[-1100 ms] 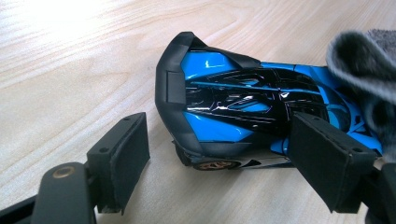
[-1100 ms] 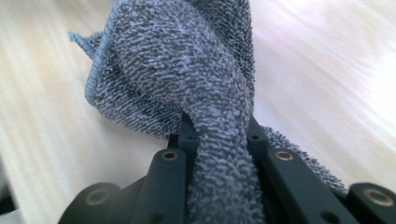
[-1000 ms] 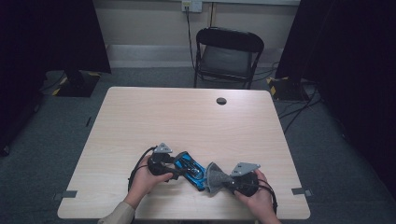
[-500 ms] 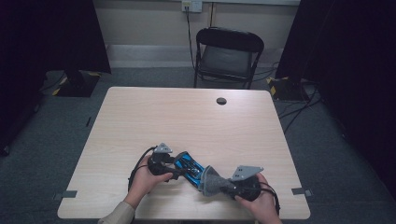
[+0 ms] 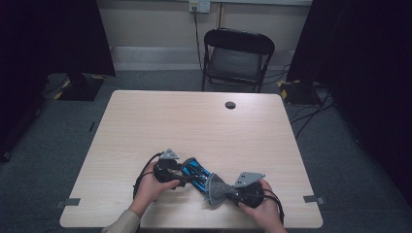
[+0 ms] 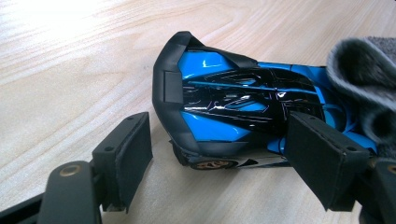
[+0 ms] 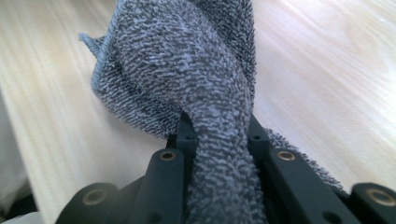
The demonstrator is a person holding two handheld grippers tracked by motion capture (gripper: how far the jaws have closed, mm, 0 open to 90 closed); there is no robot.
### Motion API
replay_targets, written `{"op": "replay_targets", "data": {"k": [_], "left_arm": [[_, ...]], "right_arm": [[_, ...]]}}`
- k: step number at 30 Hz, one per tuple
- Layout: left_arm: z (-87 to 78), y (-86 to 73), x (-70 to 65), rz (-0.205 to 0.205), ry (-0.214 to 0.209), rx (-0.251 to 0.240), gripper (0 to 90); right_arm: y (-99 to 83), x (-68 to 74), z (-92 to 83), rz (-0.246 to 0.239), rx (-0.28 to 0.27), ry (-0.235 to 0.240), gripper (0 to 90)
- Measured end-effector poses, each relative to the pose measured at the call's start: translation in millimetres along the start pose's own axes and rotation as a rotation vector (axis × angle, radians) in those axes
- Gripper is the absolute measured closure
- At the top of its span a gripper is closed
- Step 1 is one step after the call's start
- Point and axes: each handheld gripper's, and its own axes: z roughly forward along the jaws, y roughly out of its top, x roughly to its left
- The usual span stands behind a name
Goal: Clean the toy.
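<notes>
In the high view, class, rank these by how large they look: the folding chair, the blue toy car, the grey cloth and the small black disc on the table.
1. Folding chair, though it stands farthest off.
2 and 3. Grey cloth and blue toy car: they look alike, and the car is partly covered.
4. Small black disc.

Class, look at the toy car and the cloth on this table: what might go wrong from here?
1. The left tongs stand open around the blue toy car, so a push from the grey cloth may roll it away.
2. The right tongs pinch one fold of cloth; it may slip out while wiping.
</notes>
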Motion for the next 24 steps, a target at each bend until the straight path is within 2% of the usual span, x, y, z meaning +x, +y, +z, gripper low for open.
{"op": "replay_targets", "data": {"k": [4,14,24], "left_arm": [[0.0,-0.1,-0.2,0.001,0.001,-0.001,23.2],[-0.1,-0.3,0.0,0.004,0.0,-0.001,23.2],[-0.5,0.0,-0.2,0.008,0.0,0.002,23.2]], "right_arm": [[0.0,-6.4,-0.1,0.004,0.001,-0.03,75.1],[-0.9,-17.8,2.3,0.027,-0.01,-0.063,75.2],[-0.6,-21.8,4.5,0.03,-0.015,-0.071,75.2]]}}
